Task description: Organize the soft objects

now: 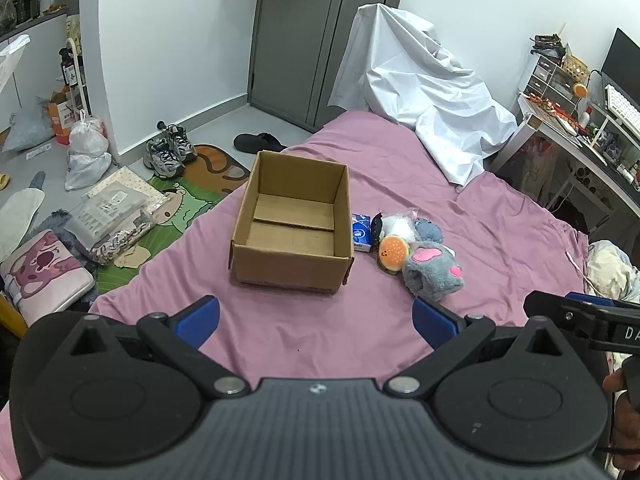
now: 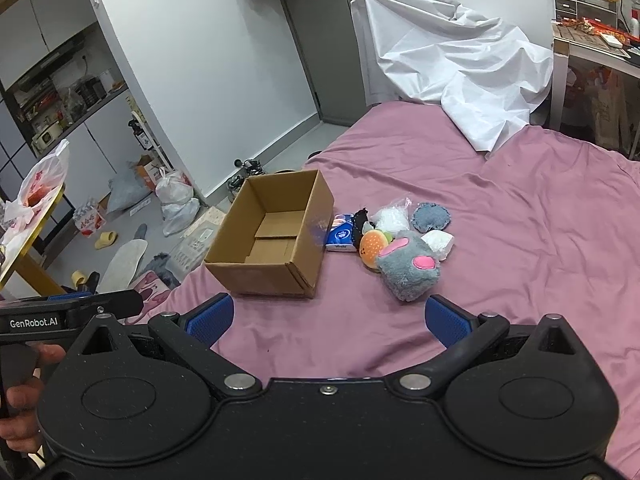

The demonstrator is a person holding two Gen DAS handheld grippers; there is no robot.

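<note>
While both tools are hovering low over the bed, findings are reading as follows.
Left gripper: jaws standing wide apart, holding nothing.
Right gripper: jaws likewise spread wide, empty.
Hands: a hand is gripping the left tool's handle.
Cardboard box: sitting open-topped and empty on the pink bedsheet, long axis running away from the grippers.
Soft objects: grey plush, burger toy and tissue pack are clustering just right of the box.
Obstructions: white sheet is draping the bed's far end, well apart.
</note>
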